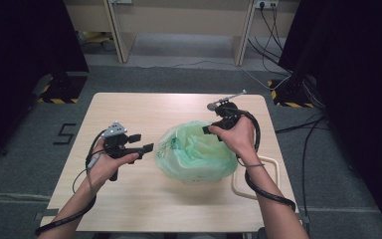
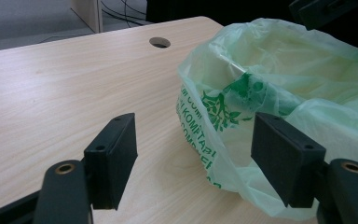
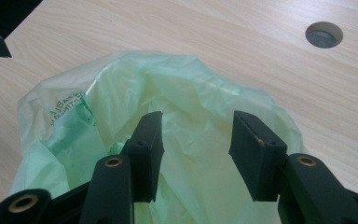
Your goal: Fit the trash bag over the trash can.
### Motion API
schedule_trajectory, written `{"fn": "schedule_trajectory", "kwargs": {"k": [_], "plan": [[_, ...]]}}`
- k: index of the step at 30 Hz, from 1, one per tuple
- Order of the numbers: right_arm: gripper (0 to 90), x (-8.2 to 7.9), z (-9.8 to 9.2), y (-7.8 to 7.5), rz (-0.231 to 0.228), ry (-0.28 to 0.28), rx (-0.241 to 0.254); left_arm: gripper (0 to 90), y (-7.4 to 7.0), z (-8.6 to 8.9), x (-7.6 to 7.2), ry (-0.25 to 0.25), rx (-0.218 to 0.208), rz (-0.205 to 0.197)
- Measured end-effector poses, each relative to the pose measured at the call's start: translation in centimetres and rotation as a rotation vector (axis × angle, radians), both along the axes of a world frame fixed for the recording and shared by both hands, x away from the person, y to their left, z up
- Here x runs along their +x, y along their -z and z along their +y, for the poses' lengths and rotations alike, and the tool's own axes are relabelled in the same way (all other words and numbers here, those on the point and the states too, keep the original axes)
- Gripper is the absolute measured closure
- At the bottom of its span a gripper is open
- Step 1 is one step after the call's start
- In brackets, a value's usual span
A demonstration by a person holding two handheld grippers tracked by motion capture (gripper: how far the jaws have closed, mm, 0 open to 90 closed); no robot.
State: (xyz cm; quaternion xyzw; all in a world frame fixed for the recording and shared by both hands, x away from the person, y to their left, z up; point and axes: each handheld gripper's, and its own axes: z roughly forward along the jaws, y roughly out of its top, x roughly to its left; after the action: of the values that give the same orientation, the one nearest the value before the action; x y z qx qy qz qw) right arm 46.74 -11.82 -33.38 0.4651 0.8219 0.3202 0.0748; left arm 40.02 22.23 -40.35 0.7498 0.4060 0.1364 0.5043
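A pale green see-through plastic bag (image 1: 194,154) with dark green print stands open in the middle of the wooden table (image 1: 129,209). My left gripper (image 1: 143,142) is just left of the bag and points at its side. In the left gripper view this gripper (image 2: 193,140) is open; the printed side of the bag (image 2: 284,70) shows between the jaws, with neither pad pressing on it. My right gripper (image 1: 213,128) hovers over the bag's far right rim. In the right gripper view it (image 3: 196,126) is open above the bag's mouth (image 3: 98,93), holding nothing.
A cream-coloured rectangular loop (image 1: 273,174) lies on the table right of the bag, under my right forearm. A round cable hole (image 3: 324,34) sits in the tabletop near the far edge. Stand bases with striped tape (image 1: 59,92) and cables (image 1: 308,129) are on the floor.
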Motion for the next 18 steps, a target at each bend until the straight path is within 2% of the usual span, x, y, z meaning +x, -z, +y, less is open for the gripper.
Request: {"fn": "schedule_trajectory", "kwargs": {"k": [18], "plan": [[53.0, -0.6, -4.4, -0.5, -0.016, 0.091, 0.037, 30.1, 0.1, 0.1, -0.1, 0.001, 0.007, -0.007]]}}
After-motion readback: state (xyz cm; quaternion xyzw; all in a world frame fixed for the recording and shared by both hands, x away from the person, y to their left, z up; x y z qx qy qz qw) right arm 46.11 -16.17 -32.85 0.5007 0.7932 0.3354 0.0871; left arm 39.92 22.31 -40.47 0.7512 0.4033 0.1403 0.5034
